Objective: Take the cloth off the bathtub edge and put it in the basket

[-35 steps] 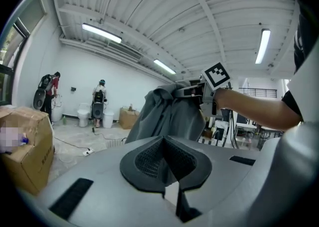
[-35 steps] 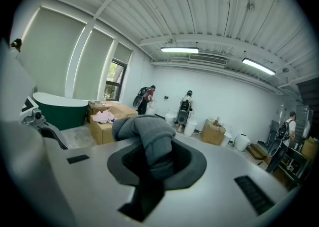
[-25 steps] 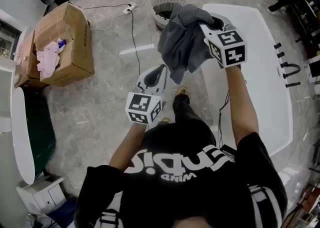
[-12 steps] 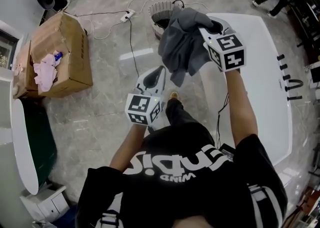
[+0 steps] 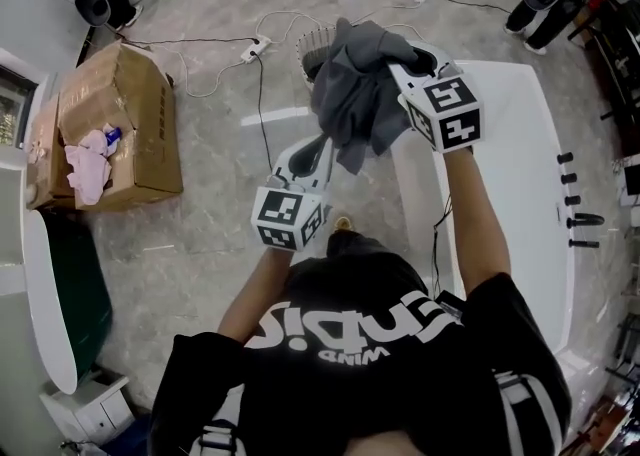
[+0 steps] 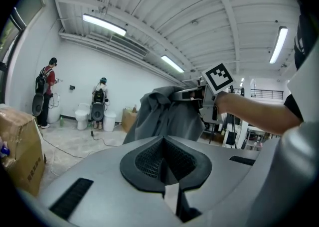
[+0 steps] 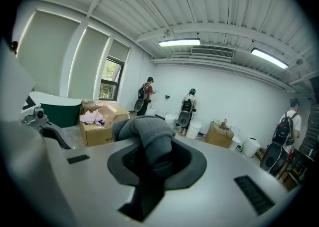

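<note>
Aloft, right tongs (image 5: 392, 62) clenched a hanging grey cloth (image 5: 350, 99); left tongs (image 5: 320, 144) stayed pressed together, holding nothing.

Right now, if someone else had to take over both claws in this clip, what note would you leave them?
The right claw is shut on the grey cloth, which hangs bunched from it, clear of the floor.
The left claw is shut and empty, held lower beside the cloth.
The basket stands on the floor past the cloth, near the bathtub corner; the cloth hides part of it in the head view.
Done: the cloth is off the bathtub edge.
Left: bring the cloth over the basket, open the right claw and let it drop in.
</note>
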A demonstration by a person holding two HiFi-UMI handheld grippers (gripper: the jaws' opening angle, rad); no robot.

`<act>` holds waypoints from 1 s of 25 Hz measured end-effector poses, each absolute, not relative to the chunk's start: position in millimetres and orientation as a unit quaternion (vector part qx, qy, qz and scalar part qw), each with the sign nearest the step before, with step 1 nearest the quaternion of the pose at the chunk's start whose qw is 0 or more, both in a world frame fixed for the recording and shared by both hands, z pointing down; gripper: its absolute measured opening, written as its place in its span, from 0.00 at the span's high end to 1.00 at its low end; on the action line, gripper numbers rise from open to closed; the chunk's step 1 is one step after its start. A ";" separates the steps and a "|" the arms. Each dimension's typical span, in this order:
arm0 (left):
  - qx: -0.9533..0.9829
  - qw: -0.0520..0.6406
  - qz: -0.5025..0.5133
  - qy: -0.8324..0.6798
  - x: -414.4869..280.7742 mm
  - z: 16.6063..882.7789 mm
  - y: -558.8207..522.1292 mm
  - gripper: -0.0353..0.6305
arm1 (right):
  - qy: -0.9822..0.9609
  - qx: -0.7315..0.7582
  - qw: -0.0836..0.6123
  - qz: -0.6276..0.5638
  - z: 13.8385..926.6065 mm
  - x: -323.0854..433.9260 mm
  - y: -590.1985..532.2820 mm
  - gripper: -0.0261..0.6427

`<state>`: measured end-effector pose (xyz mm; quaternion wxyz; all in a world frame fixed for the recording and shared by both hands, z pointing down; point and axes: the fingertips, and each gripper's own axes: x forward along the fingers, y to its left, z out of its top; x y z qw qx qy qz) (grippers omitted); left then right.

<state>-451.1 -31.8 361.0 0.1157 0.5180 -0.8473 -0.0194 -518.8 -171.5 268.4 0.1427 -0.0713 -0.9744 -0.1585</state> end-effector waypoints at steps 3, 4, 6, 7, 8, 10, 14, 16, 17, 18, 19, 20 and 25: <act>0.512 0.113 -0.020 -0.852 -473.3 357.2 -48.9 0.93 | -0.974 -0.079 0.135 -0.163 261.9 -541.0 -187.5 0.87; 0.509 0.113 -0.020 -0.853 -480.5 356.6 -53.1 0.93 | -0.974 -0.081 0.133 -0.163 259.7 -548.4 -192.4 0.87; 0.504 0.114 -0.020 -0.856 -494.2 356.5 -61.3 0.93 | -0.974 -0.082 0.130 -0.165 256.3 -563.1 -202.3 0.87; 0.503 0.115 -0.020 -0.857 -501.1 356.8 -65.7 0.93 | -0.974 -0.083 0.130 -0.165 255.5 -570.4 -207.1 0.87; 0.502 0.115 -0.020 -0.857 -508.2 357.3 -70.0 0.93 | -0.974 -0.083 0.129 -0.166 255.2 -577.8 -211.5 0.87; 0.502 0.115 -0.021 -0.857 -523.1 359.3 -77.8 0.93 | -0.974 -0.084 0.129 -0.167 256.0 -593.2 -218.6 0.87; 0.504 0.117 -0.027 -0.855 -559.6 366.7 -93.2 0.93 | -0.973 -0.086 0.130 -0.170 260.0 -628.3 -229.8 0.87; 0.507 0.119 -0.028 -0.853 -581.9 369.7 -104.8 0.93 | -0.973 -0.086 0.132 -0.170 261.9 -648.7 -238.6 0.87; 0.510 0.118 -0.028 -0.851 -593.3 370.5 -111.0 0.93 | -0.973 -0.086 0.133 -0.170 262.7 -659.5 -244.1 0.87; 0.513 0.118 -0.028 -0.850 -604.8 370.8 -116.8 0.93 | -0.973 -0.085 0.133 -0.169 263.3 -670.4 -249.7 0.87; 0.516 0.117 -0.027 -0.848 -616.2 371.0 -121.8 0.93 | -0.973 -0.085 0.134 -0.169 263.9 -681.0 -254.6 0.87; 0.518 0.118 -0.026 -0.847 -627.8 371.1 -126.3 0.93 | -0.973 -0.085 0.135 -0.168 264.2 -691.1 -258.9 0.87; 0.529 0.121 -0.022 -0.840 -687.2 367.4 -151.4 0.93 | -0.974 -0.081 0.133 -0.167 257.2 -739.2 -281.3 0.87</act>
